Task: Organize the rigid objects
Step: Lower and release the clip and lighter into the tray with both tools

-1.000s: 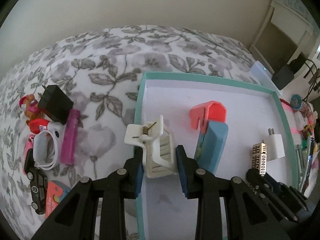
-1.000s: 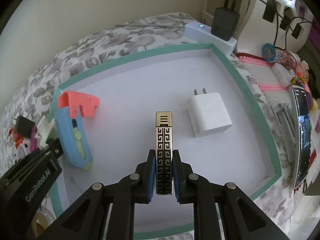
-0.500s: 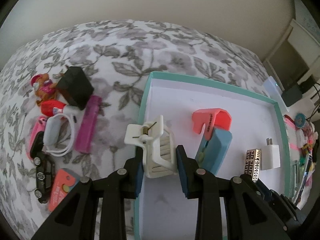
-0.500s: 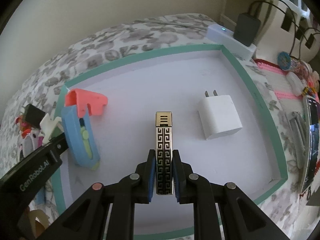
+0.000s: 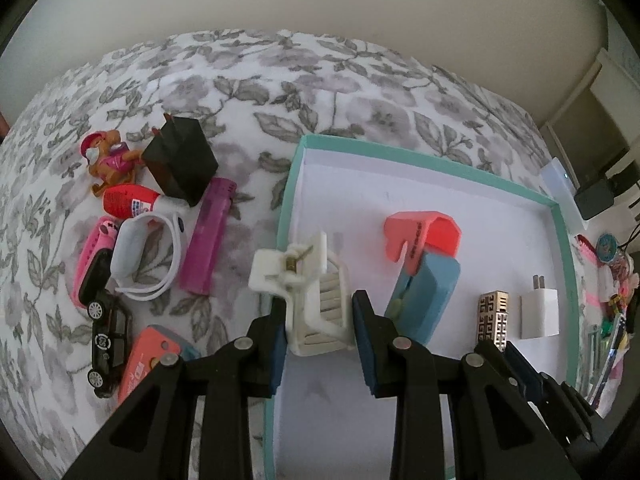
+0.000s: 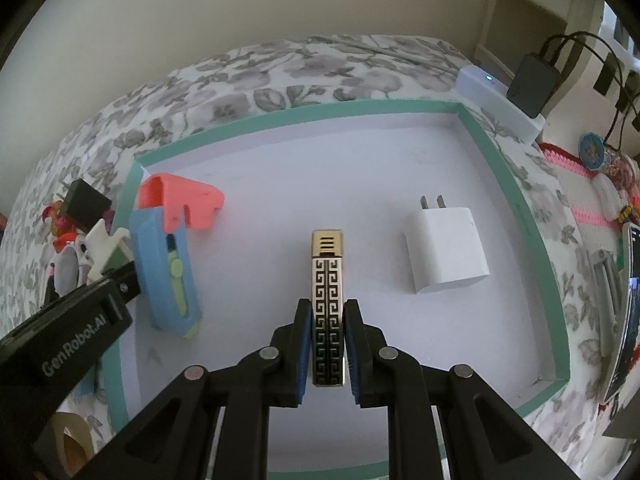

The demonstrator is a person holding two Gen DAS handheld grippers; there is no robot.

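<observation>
Left gripper (image 5: pixel 318 330): clamps white clip (image 5: pixel 308 288) over teal-rimmed tray (image 5: pixel 286 208) edge. Left view alone shows toy car (image 5: pixel 106 338), purple lighter (image 5: pixel 208 240) on bedspread. Right gripper (image 6: pixel 327 346): grips patterned gold lighter (image 6: pixel 327 292) above tray, long axis pointing away, beside white charger (image 6: pixel 444 254).

Floral bedspread (image 5: pixel 280 80); white power strip (image 6: pixel 500 104) bearing a black adapter (image 6: pixel 534 80).
</observation>
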